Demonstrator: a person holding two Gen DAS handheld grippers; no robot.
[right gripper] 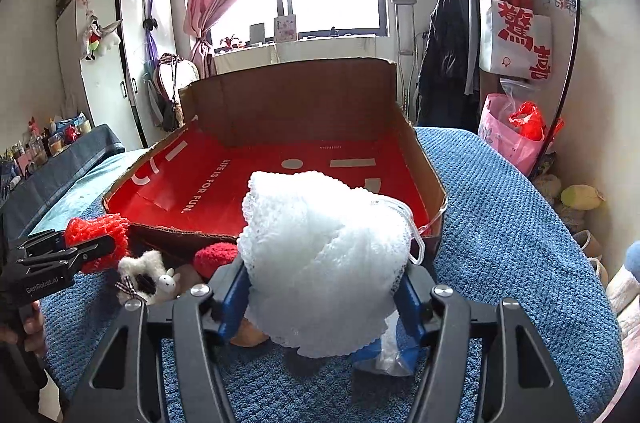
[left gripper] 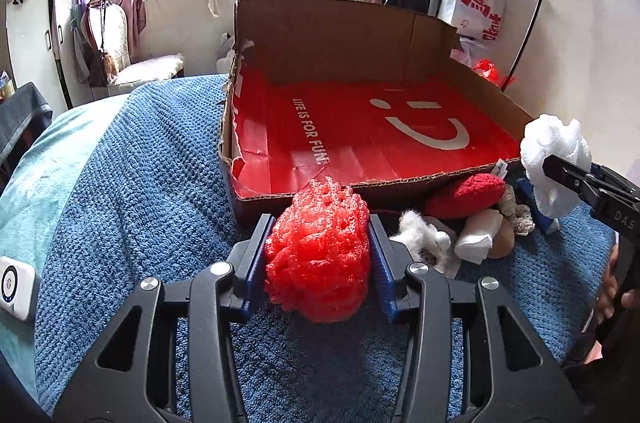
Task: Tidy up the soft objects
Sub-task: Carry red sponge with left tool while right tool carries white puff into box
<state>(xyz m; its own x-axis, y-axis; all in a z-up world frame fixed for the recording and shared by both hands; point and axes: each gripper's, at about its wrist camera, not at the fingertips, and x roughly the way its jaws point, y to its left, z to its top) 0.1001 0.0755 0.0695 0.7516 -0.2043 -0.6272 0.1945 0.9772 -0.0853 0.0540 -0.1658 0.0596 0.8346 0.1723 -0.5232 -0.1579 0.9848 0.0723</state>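
R gripper (right gripper: pixel 322 287) clamped on white mesh pouf (right gripper: pixel 324 263). Red-lined cardboard box (right gripper: pixel 304 127) just ahead on blue blanket (right gripper: pixel 500 223). L gripper (right gripper: pixel 90 247), far left, grips red pouf (right gripper: pixel 98 229).

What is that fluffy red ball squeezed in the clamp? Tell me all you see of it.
The red puff looks like a bath sponge of bunched plastic mesh, glossy and lumpy, roughly egg-shaped. The left gripper pinches it from both sides with blue pads, holding it above the blue blanket, just short of the cardboard box.
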